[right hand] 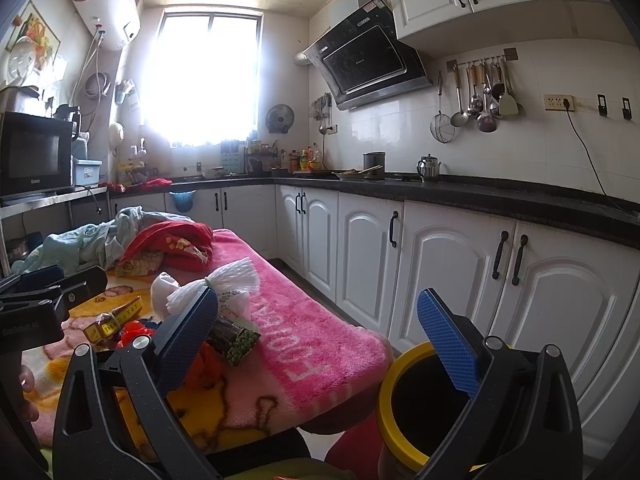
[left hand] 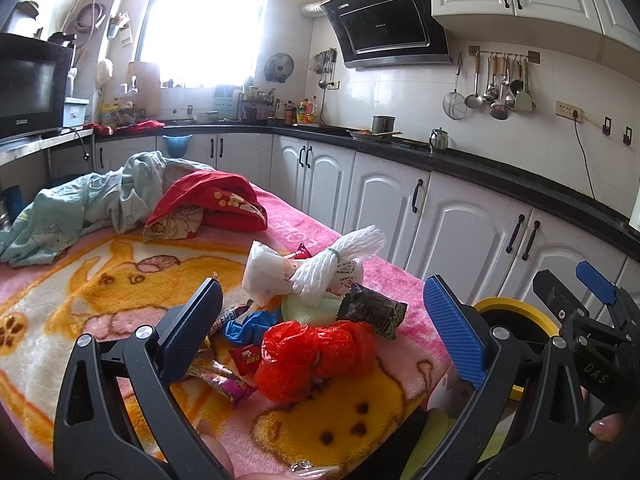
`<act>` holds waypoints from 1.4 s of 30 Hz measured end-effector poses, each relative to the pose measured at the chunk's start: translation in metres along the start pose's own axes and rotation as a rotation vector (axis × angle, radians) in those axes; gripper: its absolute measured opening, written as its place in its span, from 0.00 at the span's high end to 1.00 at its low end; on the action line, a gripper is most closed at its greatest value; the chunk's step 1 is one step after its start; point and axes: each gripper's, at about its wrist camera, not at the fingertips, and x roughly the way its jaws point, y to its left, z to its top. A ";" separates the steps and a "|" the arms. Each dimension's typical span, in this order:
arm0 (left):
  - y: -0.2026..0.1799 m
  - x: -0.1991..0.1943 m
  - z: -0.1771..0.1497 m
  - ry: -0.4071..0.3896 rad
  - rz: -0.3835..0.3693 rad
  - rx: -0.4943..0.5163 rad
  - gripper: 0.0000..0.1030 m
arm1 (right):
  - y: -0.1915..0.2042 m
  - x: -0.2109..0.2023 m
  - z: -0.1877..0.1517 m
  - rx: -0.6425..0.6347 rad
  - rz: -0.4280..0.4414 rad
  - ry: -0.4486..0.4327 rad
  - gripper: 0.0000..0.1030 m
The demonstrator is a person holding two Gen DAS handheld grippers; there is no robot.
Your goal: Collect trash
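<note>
A heap of trash lies on the blanket-covered table [left hand: 100, 312]. It holds a crumpled red plastic bag [left hand: 304, 364], a white foam net [left hand: 340, 264], a dark snack wrapper [left hand: 372, 312], blue plastic [left hand: 248, 322] and a purple wrapper [left hand: 226, 386]. My left gripper [left hand: 324, 332] is open, low over the heap, its fingers on either side of the red bag without touching it. My right gripper [right hand: 320, 340] is open and empty off the table's right edge, beside the yellow-rimmed bin [right hand: 384, 396]. The foam net [right hand: 232, 276] and a green pea wrapper [right hand: 238, 342] lie near its left finger.
Red cloth [left hand: 216, 200] and pale blue cloth [left hand: 100, 196] are bundled at the table's far end. White cabinets [right hand: 440, 272] under a black counter run along the right, across a narrow floor aisle. A microwave [left hand: 28, 88] stands at the left. The bin [left hand: 516, 308] stands below the table corner.
</note>
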 end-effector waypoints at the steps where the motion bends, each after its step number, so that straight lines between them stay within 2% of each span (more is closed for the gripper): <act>1: 0.000 0.000 0.000 0.000 0.001 0.000 0.10 | -0.002 0.001 -0.001 0.000 0.000 0.000 0.06; 8: 0.000 0.001 0.000 0.003 0.001 -0.001 0.10 | 0.000 0.001 0.001 0.000 0.001 0.003 0.06; 11: -0.001 0.001 -0.001 0.009 0.001 -0.006 0.10 | -0.005 0.004 -0.012 0.002 -0.002 0.009 0.06; 16: 0.001 0.004 -0.003 0.018 0.005 -0.012 0.10 | -0.005 0.005 -0.014 0.001 -0.002 0.019 0.06; 24: 0.022 0.012 -0.003 0.034 0.041 -0.055 0.10 | 0.008 0.010 -0.006 -0.018 0.028 0.060 0.06; 30: 0.054 0.015 0.002 0.033 0.124 -0.110 0.10 | 0.032 0.019 0.005 -0.051 0.121 0.076 0.06; 36: 0.098 0.024 0.007 0.076 0.223 -0.161 0.10 | 0.067 0.040 0.008 -0.118 0.261 0.161 0.06; 40: 0.128 0.033 0.003 0.141 0.274 -0.185 0.10 | 0.076 0.060 0.011 -0.103 0.286 0.227 0.06; 42: 0.139 0.035 0.001 0.159 0.275 -0.202 0.10 | 0.072 0.074 0.013 -0.081 0.279 0.259 0.06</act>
